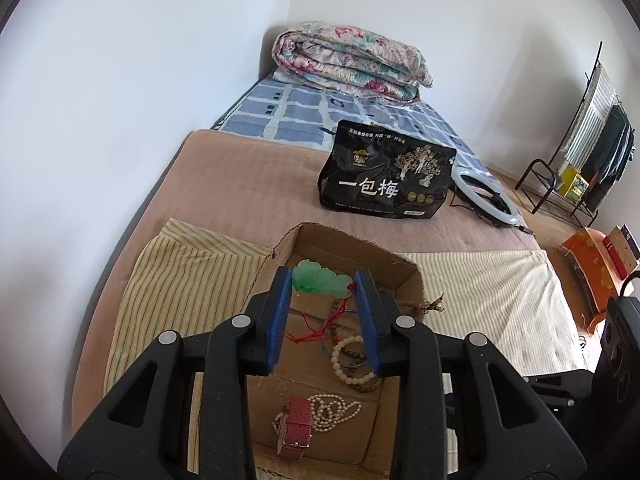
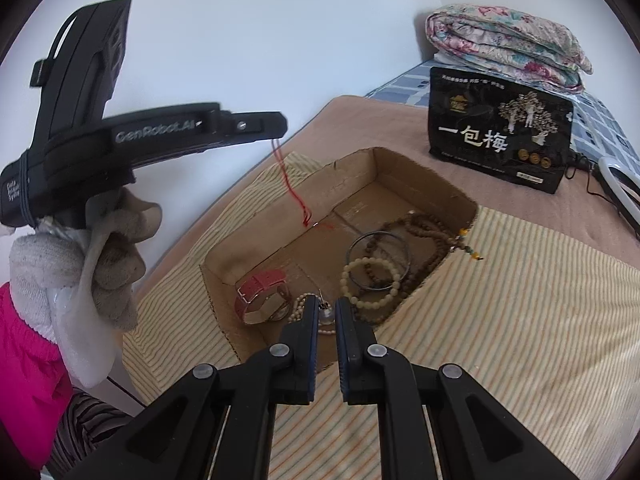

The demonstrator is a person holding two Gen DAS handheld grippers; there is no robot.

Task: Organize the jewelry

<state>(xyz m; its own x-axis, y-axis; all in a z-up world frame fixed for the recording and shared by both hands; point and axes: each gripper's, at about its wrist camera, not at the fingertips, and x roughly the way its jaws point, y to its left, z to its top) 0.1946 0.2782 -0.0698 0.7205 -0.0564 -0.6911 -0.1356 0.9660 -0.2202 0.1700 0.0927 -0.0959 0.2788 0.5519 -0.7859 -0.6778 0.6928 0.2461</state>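
At the bottom of the left wrist view, the left gripper [image 1: 323, 280] clamps a carved green jade pendant [image 1: 320, 279] between its blue-padded fingers [image 1: 280, 312], holding it above the shallow brown cardboard box [image 1: 408, 280] in the centre of the frame. A thin red cord [image 1: 320, 330] trails from the pendant's right end down toward the box floor. Under the gripper, low in the frame, lie a red leather-strap wristwatch [image 1: 294, 428] and, touching it on the right, a heaped strand of small cream pearls [image 1: 334, 412]. Just above them sits a cream bead bracelet [image 1: 352, 360].

At the bottom centre of the right wrist view, the right gripper [image 2: 327, 308] is pinched on a small clear bauble with a thin metal hook [image 2: 325, 312], held over the near edge of the box beside the pearls. Behind its tips, a thin dark bangle [image 2: 380, 260] overlaps the cream bracelet, and a long brown wooden-bead strand [image 2: 420, 240] drapes over the box's right wall, its tassel end lying outside. At the left of this frame a gloved hand [image 2: 116, 256] holds the left gripper's handle, and the red cord hangs from its tip.

The box rests on yellow striped cloth [image 2: 520, 320] spread over a tan blanket [image 1: 248, 184]. Further up sits a black printed snack bag [image 1: 386, 172], with a white ring light [image 1: 486, 196] just right of it, and in the upper frame a folded floral quilt [image 1: 348, 60] on a blue checked sheet [image 1: 288, 112].
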